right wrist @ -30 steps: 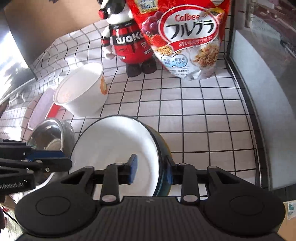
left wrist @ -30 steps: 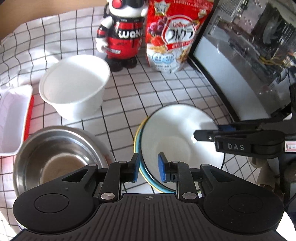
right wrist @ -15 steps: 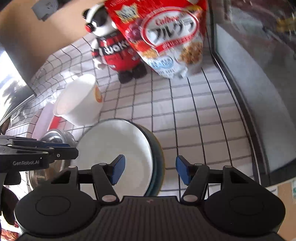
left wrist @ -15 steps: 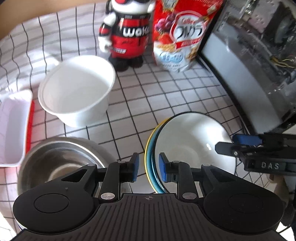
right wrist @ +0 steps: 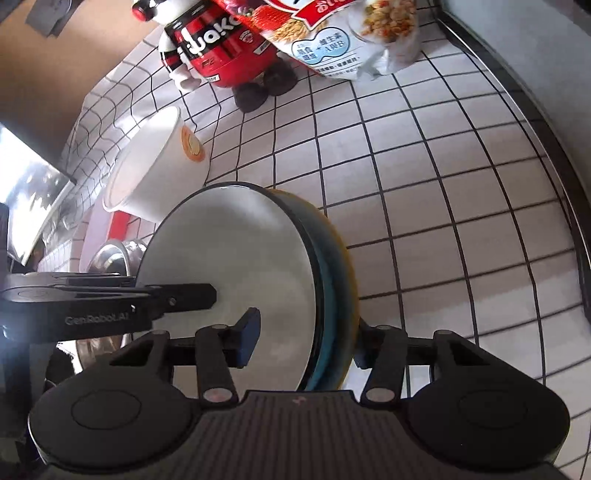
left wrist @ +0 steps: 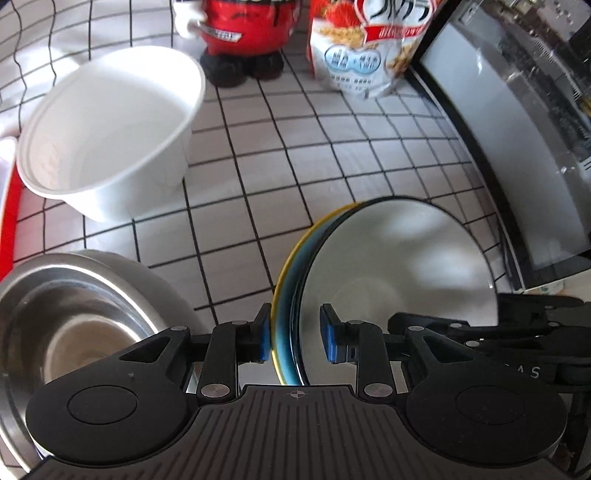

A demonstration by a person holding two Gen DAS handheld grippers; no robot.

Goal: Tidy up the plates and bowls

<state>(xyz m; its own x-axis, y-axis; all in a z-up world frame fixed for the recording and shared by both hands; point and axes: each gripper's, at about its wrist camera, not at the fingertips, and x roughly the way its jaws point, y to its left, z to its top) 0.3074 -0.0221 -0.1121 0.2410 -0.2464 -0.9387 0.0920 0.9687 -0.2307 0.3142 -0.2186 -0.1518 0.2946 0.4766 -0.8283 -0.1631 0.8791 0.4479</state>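
A stack of plates (left wrist: 399, 269), white-faced with blue and yellow rims, is held tilted on edge above the checked cloth. My left gripper (left wrist: 297, 338) straddles its left rim; the left pad touches the yellow rim, the right pad stands off the white face. My right gripper (right wrist: 303, 339) straddles the opposite rim of the stack (right wrist: 236, 266), jaws wide. A white paper bowl (left wrist: 110, 129) stands behind on the left. A steel bowl (left wrist: 66, 325) sits at the front left.
A red robot figure (left wrist: 240, 33) and a cereal bag (left wrist: 365, 48) stand at the back. A glass-sided black case (left wrist: 517, 129) runs along the right. A white tray with a red edge (left wrist: 9, 206) lies far left.
The plate stack has been tipped up and lifted from lying flat. The right gripper opened, then moved in around the rim. The left gripper's jaws have widened slightly.
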